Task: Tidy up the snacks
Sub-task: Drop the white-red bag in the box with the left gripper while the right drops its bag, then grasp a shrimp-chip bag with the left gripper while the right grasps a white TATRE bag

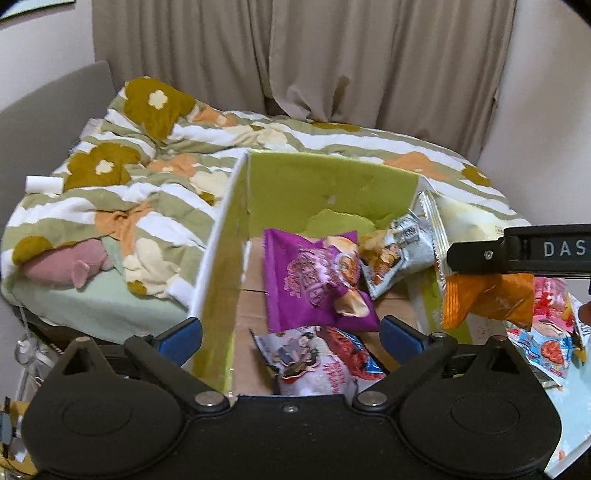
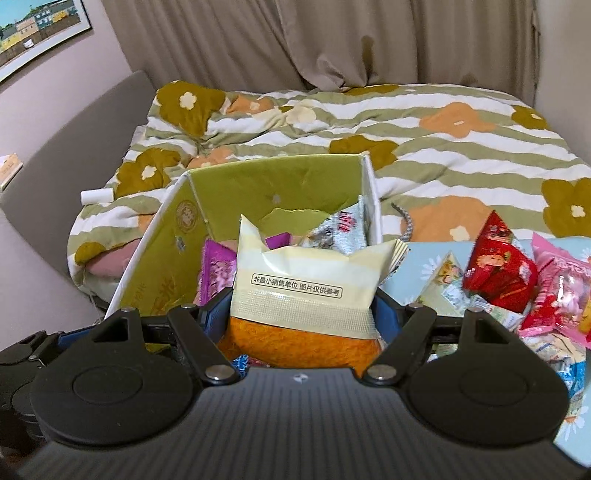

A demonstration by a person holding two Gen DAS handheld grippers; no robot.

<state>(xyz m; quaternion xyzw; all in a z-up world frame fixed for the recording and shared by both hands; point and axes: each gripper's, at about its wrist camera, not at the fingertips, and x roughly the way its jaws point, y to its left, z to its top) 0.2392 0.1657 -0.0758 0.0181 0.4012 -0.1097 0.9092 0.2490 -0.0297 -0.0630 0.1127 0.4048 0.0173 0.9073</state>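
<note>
behind everything, a bed under a striped flower quilt [image 2: 424,147], beige curtains [image 2: 332,40] at the back, a framed picture [image 2: 33,33] up on the left wall. pink plush [image 1: 70,267] tucked at the quilt's near edge, a white tube [image 1: 42,184] lying further along it. in the middle, an open box [image 1: 218,240] with green inner walls and a bare cardboard floor, its left wall rising right in front of the left finger. inside the box: a purple bag [image 1: 314,280] tilted across the floor, a grey bag [image 1: 395,254] leaning in the far right corner, a white-and-red bag [image 1: 321,358] nearest the camera. right of the box, on a pale blue daisy-print cloth [image 2: 417,273], a loose heap of packets [image 2: 517,280], red, pink and blue among them. left gripper [image 1: 291,334] spread wide above the box's near end, holding nothing. right gripper [image 2: 301,314] clamped on a cream-and-orange pack [image 2: 306,284], gripped near its orange end, cream end with a serrated seal and a line of black print pointing forward. pack held in the air over the box's right wall, well above the bags already inside.
</note>
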